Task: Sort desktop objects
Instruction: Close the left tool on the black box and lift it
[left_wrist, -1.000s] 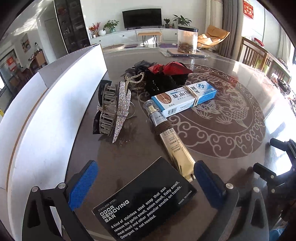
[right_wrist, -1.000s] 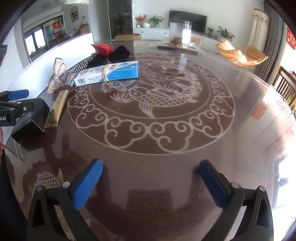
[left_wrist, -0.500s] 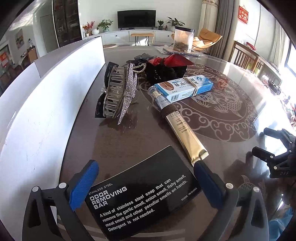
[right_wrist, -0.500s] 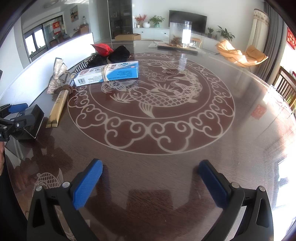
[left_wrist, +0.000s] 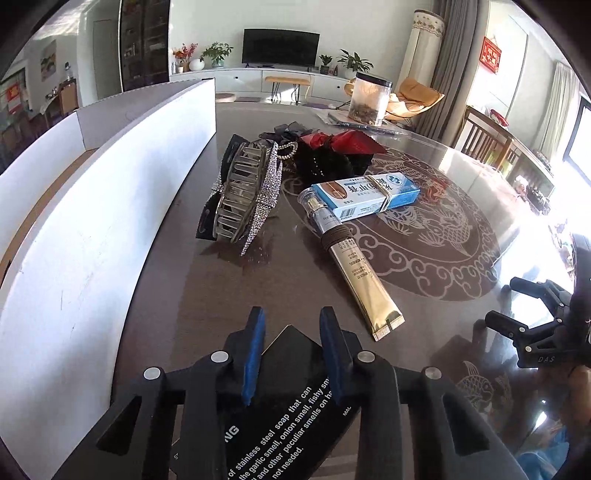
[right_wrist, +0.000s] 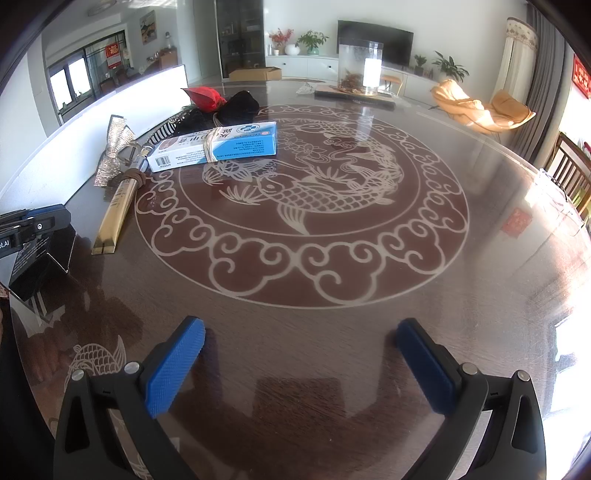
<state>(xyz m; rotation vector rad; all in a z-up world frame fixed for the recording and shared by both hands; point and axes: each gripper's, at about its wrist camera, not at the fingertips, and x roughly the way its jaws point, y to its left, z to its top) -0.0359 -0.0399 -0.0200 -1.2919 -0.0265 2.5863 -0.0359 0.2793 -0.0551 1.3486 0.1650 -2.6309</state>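
A black "odor removing bar" box (left_wrist: 291, 387) sits at the near edge of the table, tipped up on edge in the right wrist view (right_wrist: 40, 258). My left gripper (left_wrist: 291, 314) is closing, its blue pads (left_wrist: 255, 350) pressing on the box's two sides. Beyond it lie a gold tube (left_wrist: 365, 288), a blue-and-white carton (left_wrist: 365, 195) bound with a rubber band, a rhinestone hair claw (left_wrist: 247, 192) and black and red hair accessories (left_wrist: 332, 151). My right gripper (right_wrist: 301, 332) hangs open above bare table, with nothing between its fingers.
A long white cardboard box (left_wrist: 92, 206) runs along the table's left side. A clear jar (left_wrist: 369, 98) stands on a tray at the far edge. The round table (right_wrist: 332, 258) bears a fish pattern. Chairs stand at the far right.
The left gripper's jaws went from wide open to narrow, pinching the black box, which now stands tipped on edge. The right gripper has not moved.
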